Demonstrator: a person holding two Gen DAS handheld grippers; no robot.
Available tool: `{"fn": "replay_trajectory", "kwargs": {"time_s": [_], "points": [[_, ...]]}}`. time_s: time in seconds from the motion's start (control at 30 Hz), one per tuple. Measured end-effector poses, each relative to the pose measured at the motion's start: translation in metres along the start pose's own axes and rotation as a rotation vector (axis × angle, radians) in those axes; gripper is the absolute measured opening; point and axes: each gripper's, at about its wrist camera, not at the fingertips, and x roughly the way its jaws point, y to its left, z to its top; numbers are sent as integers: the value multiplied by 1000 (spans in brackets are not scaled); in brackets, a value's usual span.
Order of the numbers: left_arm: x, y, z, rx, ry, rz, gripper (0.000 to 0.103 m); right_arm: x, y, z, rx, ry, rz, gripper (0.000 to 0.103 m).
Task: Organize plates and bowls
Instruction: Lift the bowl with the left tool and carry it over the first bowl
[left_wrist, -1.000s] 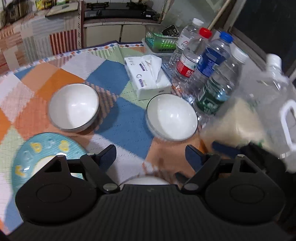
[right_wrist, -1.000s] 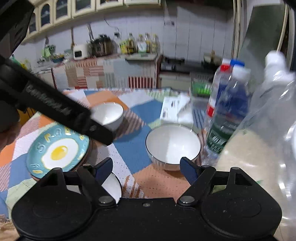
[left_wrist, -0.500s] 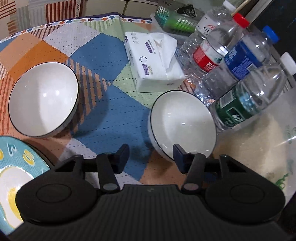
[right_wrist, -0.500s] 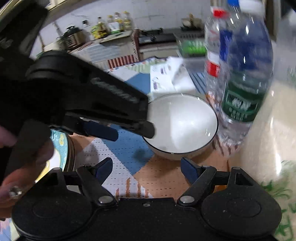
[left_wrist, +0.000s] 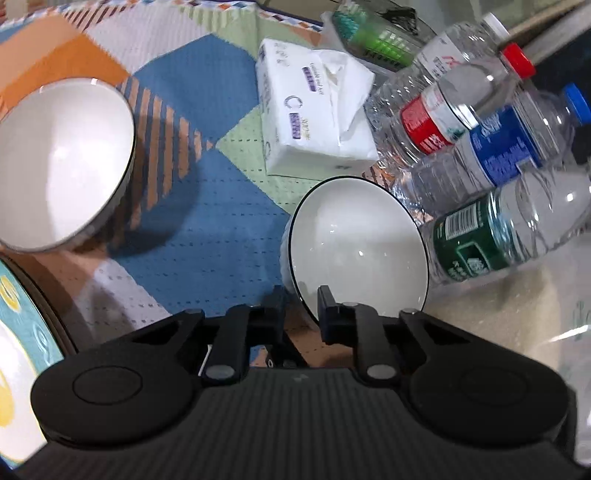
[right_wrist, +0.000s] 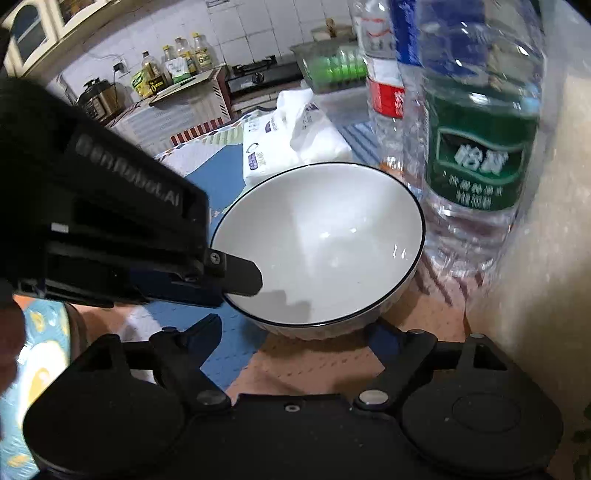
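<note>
Now left gripper (left_wrist: 301, 301) pinches bowl (left_wrist: 364, 240) rim.

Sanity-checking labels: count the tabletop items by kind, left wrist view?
Bowls: 2, near and far
Plates: 1
Bottles: 4, white cap, red, blue, green label
Tissue packs: 1
Baskets: 1
Total: 9

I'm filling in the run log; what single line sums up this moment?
left gripper: jaws just closed on near rim of right bowl | right gripper: open, empty, jaws straddling same bowl | left bowl: untouched
</note>
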Motion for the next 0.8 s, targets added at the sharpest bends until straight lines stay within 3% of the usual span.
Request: {"fn": "replay_trajectory", "kwargs": {"time_s": [0.27, 0.8], "points": [[-2, -4, -6, 39, -28, 63, 12, 9, 3, -7, -79, -24, -5, 89], [-18, 7, -14, 70, -22, 96, 10, -4, 5, -23, -265, -46, 64, 95]]}}
